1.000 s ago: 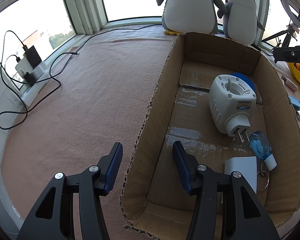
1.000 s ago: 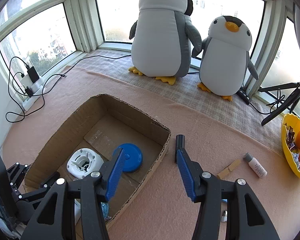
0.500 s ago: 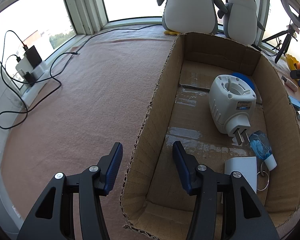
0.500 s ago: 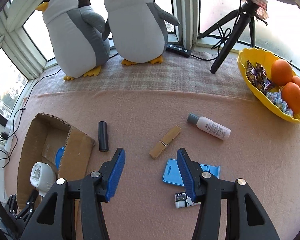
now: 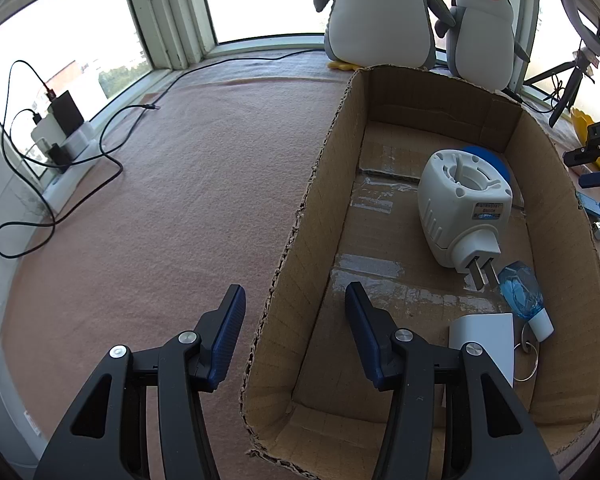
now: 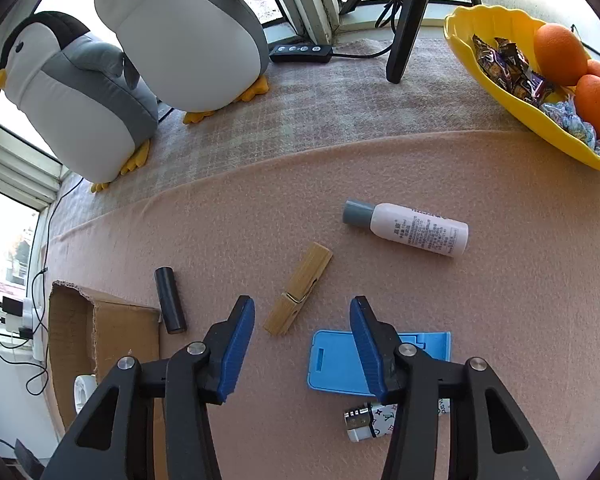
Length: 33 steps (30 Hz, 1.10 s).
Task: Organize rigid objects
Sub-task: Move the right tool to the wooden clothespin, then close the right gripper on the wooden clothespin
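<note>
clothespin (image 6: pixel 298 294) loose on blanket, framed by wide, empty right tongs (image 6: pixel 302 314) as likely next pick | left tongs (image 5: pixel 294 308) wide, straddling box (image 5: pixel 300 248) wall, seemingly to steady it

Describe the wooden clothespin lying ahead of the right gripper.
The pale wooden clothespin lies flat on the pink felt cloth, slanting from lower left to upper right. Two light wood halves meet at a notch where its spring sits. Nothing touches it: the open right gripper hovers just short of it, the black cylinder left, the blue plastic stand right.

We see a pink-blanketed worktop (image 6: pixel 500 280) bearing a clothespin (image 6: pixel 299 289), with bottle (image 6: pixel 408 227), blue stand (image 6: pixel 340 364) and black tube (image 6: pixel 170 300) near it.
</note>
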{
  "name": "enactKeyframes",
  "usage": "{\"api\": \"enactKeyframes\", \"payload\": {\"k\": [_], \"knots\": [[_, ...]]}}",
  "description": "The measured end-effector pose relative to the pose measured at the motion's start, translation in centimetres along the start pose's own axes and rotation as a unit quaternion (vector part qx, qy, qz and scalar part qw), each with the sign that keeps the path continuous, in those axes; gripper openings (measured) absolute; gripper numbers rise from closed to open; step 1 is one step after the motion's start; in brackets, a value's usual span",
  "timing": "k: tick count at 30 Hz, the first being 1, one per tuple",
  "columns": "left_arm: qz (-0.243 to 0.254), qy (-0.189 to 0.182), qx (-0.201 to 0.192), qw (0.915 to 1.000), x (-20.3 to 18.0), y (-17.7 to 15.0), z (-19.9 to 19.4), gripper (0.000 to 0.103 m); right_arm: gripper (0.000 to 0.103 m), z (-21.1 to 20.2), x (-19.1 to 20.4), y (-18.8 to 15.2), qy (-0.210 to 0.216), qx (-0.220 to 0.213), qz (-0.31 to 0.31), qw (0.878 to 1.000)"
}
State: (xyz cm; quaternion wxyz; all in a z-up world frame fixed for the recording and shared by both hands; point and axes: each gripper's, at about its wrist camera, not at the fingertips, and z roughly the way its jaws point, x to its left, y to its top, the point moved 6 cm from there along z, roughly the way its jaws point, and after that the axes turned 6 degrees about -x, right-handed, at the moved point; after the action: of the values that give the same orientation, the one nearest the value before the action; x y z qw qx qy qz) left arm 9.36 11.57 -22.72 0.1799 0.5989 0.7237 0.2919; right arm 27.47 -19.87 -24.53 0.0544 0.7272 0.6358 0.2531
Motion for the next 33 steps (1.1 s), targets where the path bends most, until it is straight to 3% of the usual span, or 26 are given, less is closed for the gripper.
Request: {"api": "enactKeyframes", "payload": {"k": [16, 22, 28, 33], "knots": [[0.0, 0.0, 0.0, 1.0, 0.0, 0.0, 0.0, 0.052, 0.013, 1.6, 1.4, 0.2, -0.033, 0.007, -0.054, 0.998], [-0.002, -0.001, 0.0, 1.0, 0.1, 0.0, 0.0, 0.052, 0.011, 1.4, 1.9, -0.4, -0.029, 0.001, -0.071, 0.997], [-0.002, 0.0, 0.0, 1.0, 0.1, 0.0, 0.0, 0.052, 0.011, -0.3, 2.0, -2.0, -0.003, -0.008, -0.069, 0.998], [-0.002, 0.0, 0.0, 1.0, 0.1, 0.0, 0.0, 0.052, 0.011, -3.1, 4.4, -3.4, 0.031, -0.022, -0.094, 0.995]]}}
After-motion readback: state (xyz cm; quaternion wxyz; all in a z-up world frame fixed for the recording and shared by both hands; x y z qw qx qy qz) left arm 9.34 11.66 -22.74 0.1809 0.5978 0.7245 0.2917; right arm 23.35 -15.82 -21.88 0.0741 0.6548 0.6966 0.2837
